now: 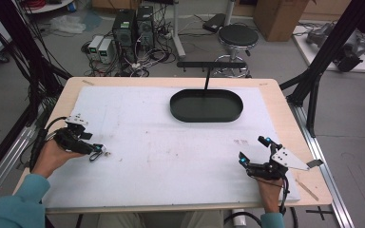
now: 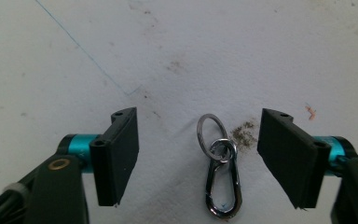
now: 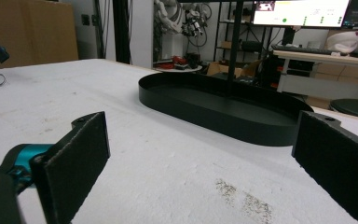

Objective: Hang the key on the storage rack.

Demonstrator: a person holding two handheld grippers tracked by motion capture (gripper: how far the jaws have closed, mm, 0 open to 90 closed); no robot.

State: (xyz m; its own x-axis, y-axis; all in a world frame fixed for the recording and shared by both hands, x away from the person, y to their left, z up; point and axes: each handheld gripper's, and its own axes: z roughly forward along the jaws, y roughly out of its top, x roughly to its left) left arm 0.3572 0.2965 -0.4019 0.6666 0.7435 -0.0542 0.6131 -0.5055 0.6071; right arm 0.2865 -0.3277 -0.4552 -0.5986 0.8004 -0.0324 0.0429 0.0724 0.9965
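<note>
So the left gripper (image 1: 96, 151) sits low over the near-left part of the white foam sheet (image 1: 161, 147) that covers the pale wooden table (image 1: 285, 109), with the person's left hand (image 1: 52, 156) wrapped around its body and a teal sleeve (image 1: 19, 204) coming in from the bottom corner. It points toward the middle of the table and tilts down at the sheet. In the left gripper view the two black pads (image 2: 121, 156) stand apart with the small silver metal carabiner clip with its key ring (image 2: 220, 168) lying flat on the foam between them — neither pad touches it, and the clip lies a bit closer to the right-hand pad. So those tongs are released, nothing gripped yet.

The right gripper (image 1: 253, 151) rests at the near-right of the sheet, held from below by the right hand (image 1: 268, 190), its grey three-cornered plate (image 1: 287, 159) sticking out to the side. Its jaws are spread wide and empty, aimed roughly level across the table.

Other stuff: a black oval metal tray (image 1: 206, 105) with a thin upright post and crossbar sits at the far middle of the sheet, well apart from both grippers — the right gripper view looks straight at it (image 3: 223, 105). That view also catches the key ring way off at its left edge. A smudge of dark crumbs (image 2: 243, 134) lies just beside the ring. Nothing stands between the left pads and the clip.
</note>
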